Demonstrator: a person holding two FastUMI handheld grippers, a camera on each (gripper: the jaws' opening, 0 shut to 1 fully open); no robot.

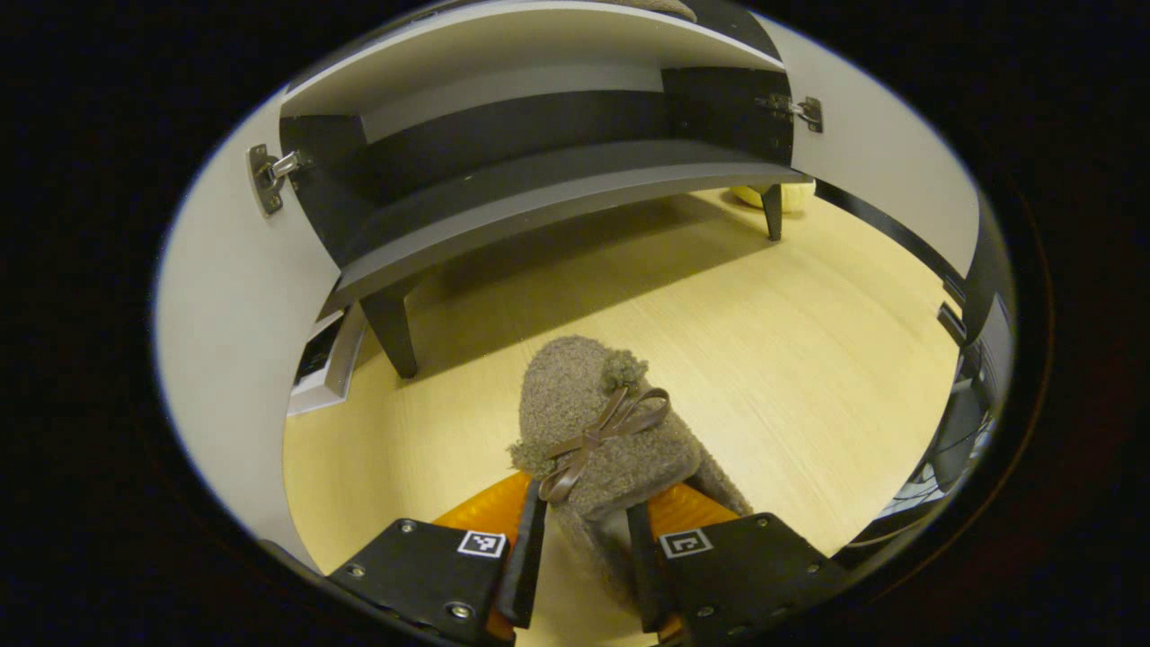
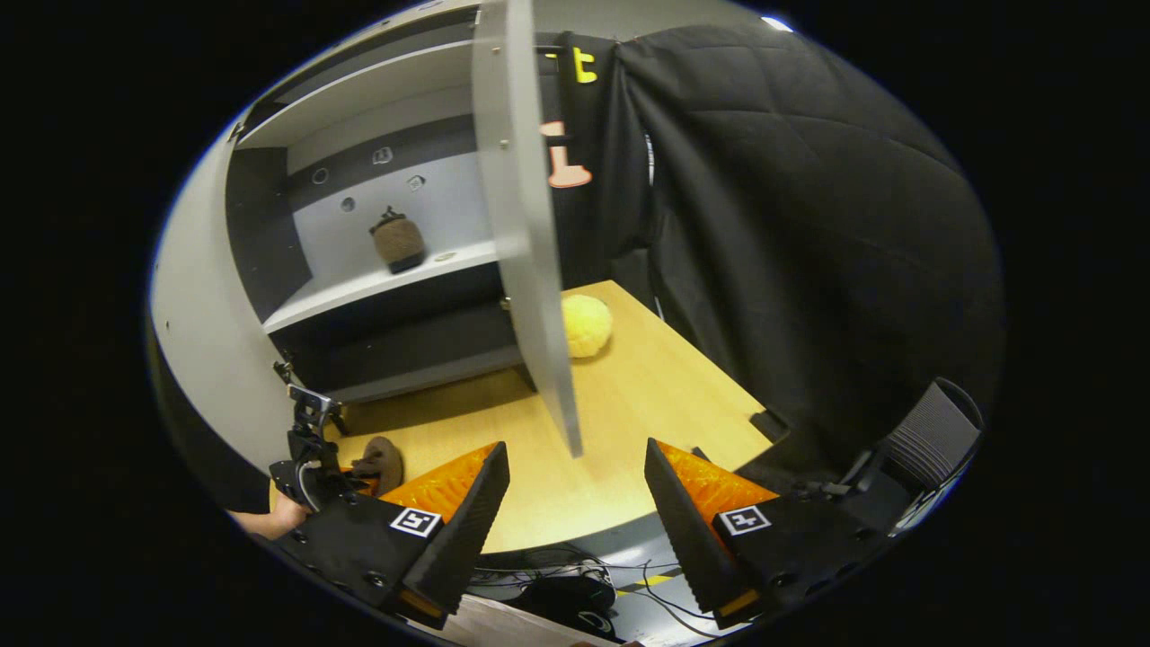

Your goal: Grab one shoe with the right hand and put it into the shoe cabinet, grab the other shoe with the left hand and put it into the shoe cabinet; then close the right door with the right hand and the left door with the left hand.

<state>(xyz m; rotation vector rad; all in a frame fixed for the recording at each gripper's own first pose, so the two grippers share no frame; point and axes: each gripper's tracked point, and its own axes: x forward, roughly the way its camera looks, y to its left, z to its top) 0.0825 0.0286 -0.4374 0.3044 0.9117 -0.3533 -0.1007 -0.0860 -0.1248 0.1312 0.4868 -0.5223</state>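
Brown and fuzzy, one shoe (image 2: 397,241) already stood on the upper shelf (image 2: 377,286) inside the shoe cabinet (image 1: 503,171), toward that shelf's right end, so the right hand's half of the carrying looked finished. The second shoe (image 1: 597,431), with a ribbon bow on top, was clamped between the fingers of the left tool (image 1: 584,557), held over the tabletop (image 1: 809,359) in front of the cabinet's open front and not yet inside. In the right gripper view that same shoe and the left tool appeared small near the tabletop's near-left corner, though that part was too tiny to judge the grip from there. The right tool (image 2: 575,503) had its fingers spread wide apart and held nothing, just short of the lower edge of the right door (image 2: 526,225), which stood swung out edge-on. The left door (image 1: 229,314) was open too. Still to do, by my reading: placing the second shoe, then closing both doors. Counted: two shoes, two doors, two tools, one cabinet, and one yellow fluffy ball (image 2: 586,325) near the tabletop's far edge beside the right door.
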